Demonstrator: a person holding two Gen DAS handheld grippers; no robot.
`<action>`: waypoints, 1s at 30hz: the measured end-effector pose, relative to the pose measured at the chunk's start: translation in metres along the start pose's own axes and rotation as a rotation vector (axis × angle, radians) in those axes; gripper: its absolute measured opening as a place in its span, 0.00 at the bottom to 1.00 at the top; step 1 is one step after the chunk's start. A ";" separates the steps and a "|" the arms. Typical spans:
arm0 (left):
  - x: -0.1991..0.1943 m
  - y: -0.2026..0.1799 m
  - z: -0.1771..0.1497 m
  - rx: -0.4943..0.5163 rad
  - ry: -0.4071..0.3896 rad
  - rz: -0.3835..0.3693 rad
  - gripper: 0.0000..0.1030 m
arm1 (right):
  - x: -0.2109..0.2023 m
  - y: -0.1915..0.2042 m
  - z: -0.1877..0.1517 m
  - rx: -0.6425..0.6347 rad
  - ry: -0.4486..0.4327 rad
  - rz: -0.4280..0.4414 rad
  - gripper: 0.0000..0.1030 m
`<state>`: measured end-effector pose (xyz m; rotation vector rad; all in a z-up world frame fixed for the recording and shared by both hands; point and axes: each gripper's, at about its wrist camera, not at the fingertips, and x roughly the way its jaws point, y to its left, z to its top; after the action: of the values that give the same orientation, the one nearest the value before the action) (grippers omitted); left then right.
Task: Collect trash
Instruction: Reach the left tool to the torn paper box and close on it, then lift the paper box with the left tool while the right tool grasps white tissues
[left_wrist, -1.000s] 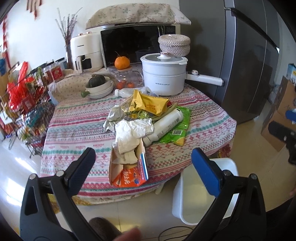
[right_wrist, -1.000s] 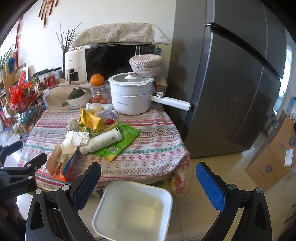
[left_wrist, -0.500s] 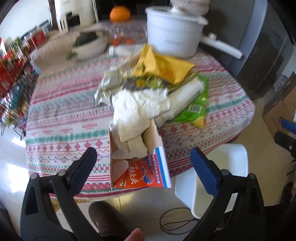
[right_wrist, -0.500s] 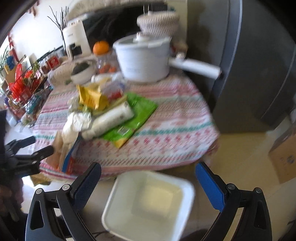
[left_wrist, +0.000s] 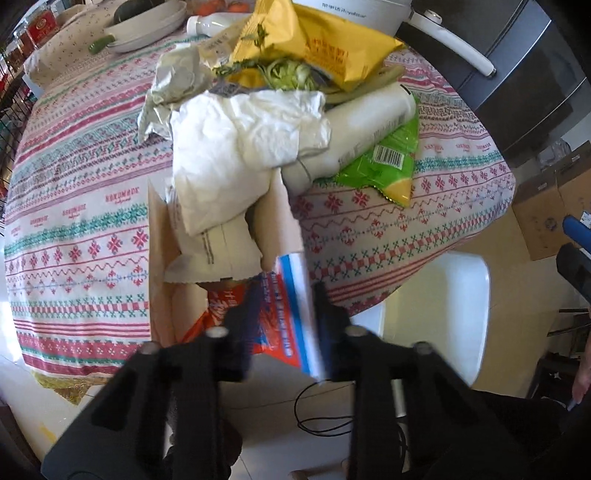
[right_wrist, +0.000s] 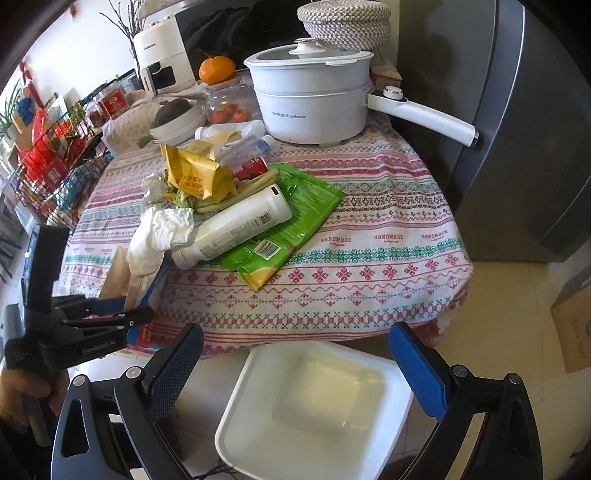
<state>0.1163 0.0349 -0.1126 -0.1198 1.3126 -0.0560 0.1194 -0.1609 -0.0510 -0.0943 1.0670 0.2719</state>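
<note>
A trash pile lies on the patterned tablecloth: a white bottle (right_wrist: 236, 229), a green wrapper (right_wrist: 303, 206), a yellow bag (right_wrist: 195, 173), crumpled white paper (left_wrist: 240, 140) and an open orange carton box (left_wrist: 162, 258) at the near edge. My left gripper (left_wrist: 284, 306) points steeply down at the box. Its jaws are closing, and the box's front corner with the blue-and-white side wall is pinched between the pads. The right wrist view shows that gripper (right_wrist: 125, 312) at the table's left edge. My right gripper (right_wrist: 293, 341) stands wide open and holds nothing, above a white bin (right_wrist: 236, 398) on the floor.
A white pot (right_wrist: 310, 107) with a long handle stands at the back of the table, beside a bowl (right_wrist: 177, 118) holding a dark squash. A grey fridge (right_wrist: 517, 129) rises on the right, and a wire rack (right_wrist: 48, 155) is on the left. A cardboard box (right_wrist: 572, 325) and a cable (left_wrist: 321, 406) are on the floor.
My left gripper dropped toward the table's near edge and tilted down, and its jaws went from wide open to closed around the box's corner. The right gripper moved lower over the bin and stayed open.
</note>
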 end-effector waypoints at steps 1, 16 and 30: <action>-0.001 0.001 0.000 -0.003 -0.003 -0.009 0.16 | 0.001 0.000 0.000 0.003 0.002 0.001 0.98; -0.086 0.027 -0.016 0.000 -0.246 -0.214 0.04 | 0.007 0.005 0.003 0.043 -0.006 0.043 0.98; -0.038 0.034 -0.026 0.083 -0.123 -0.213 0.04 | 0.035 0.036 0.028 0.068 0.011 0.154 0.82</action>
<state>0.0810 0.0714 -0.0867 -0.1888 1.1691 -0.2805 0.1492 -0.1140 -0.0657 0.0471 1.0953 0.3739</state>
